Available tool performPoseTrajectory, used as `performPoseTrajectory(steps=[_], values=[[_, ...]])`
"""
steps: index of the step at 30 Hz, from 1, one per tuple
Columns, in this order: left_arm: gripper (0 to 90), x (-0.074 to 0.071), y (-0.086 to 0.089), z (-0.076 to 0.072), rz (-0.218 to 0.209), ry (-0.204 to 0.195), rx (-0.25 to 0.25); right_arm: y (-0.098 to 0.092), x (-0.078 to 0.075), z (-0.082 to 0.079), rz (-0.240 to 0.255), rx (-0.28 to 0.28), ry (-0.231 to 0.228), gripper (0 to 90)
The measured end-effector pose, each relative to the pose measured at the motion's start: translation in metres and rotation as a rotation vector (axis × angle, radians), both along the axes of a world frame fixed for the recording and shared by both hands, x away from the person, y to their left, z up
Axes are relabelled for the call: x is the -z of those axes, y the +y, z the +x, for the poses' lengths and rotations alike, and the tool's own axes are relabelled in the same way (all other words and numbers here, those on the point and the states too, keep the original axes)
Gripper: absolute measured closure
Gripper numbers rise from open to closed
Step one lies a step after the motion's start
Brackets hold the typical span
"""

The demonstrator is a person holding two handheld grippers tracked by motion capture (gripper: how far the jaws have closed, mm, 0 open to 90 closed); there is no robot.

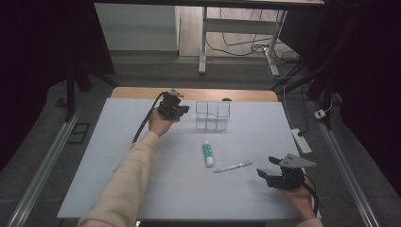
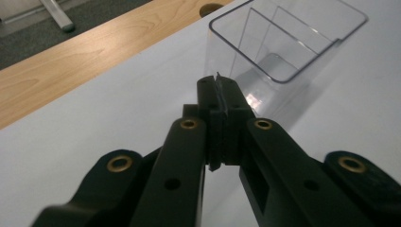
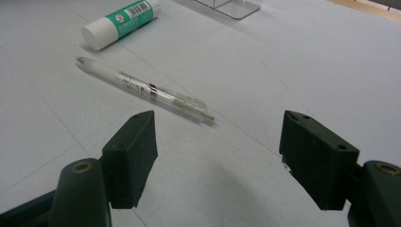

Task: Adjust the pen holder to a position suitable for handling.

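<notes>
Left gripper [image 1: 183, 109] near the table's [image 1: 118, 179] far edge, left of centre, jaws pressed together with nothing plainly between them; in the left gripper view a thin sliver at the tips, too small to tell what. Just beside it to the right, clear divided box [image 1: 213, 115], upright on the white table top, close to the far edge, apart from the jaws. Nearer the middle, green-and-white glue stick [image 1: 208, 153] lying flat, white cap toward the near edge. Just right of it, clear pen [image 1: 232, 166], lying at a slant, close to the glue stick but not touching. Near the right near corner, right gripper [image 1: 267, 167], jaws spread wide and empty, pointing toward the pen, short of it.
</notes>
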State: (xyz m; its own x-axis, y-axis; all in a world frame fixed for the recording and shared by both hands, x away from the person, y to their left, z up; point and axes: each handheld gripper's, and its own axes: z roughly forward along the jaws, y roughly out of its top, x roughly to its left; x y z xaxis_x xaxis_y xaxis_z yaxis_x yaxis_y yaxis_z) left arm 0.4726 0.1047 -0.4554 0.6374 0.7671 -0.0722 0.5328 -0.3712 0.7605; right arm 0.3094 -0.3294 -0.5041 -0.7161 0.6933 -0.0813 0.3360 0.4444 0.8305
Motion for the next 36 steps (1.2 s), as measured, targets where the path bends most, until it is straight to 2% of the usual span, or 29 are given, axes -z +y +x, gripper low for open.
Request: performPoseTrajectory(steps=[9, 14, 18, 27, 36], values=[[85.9, -0.012, 0.022, -0.030, -0.027, -0.034, 0.034, 0.000, 0.000, 0.000, -0.001, 0.000, 0.005, 27.8], [67.2, -0.012, 0.035, -0.048, -0.062, -0.041, 0.052, 0.000, 0.002, -0.001, -0.001, 0.000, 0.006, 27.7], [54.0, -0.011, 0.045, -0.060, -0.075, -0.032, 0.048, -0.001, 0.000, -0.002, -0.003, 0.005, 0.005, 27.7], [43.0, -0.007, 0.063, -0.093, -0.082, -0.023, 0.079, 0.001, 0.002, -0.002, -0.007, 0.001, 0.005, 27.6], [37.2, 0.008, 0.079, -0.129, -0.096, -0.014, 0.085, 0.002, 0.002, -0.002, -0.019, -0.003, -0.008, 26.6]])
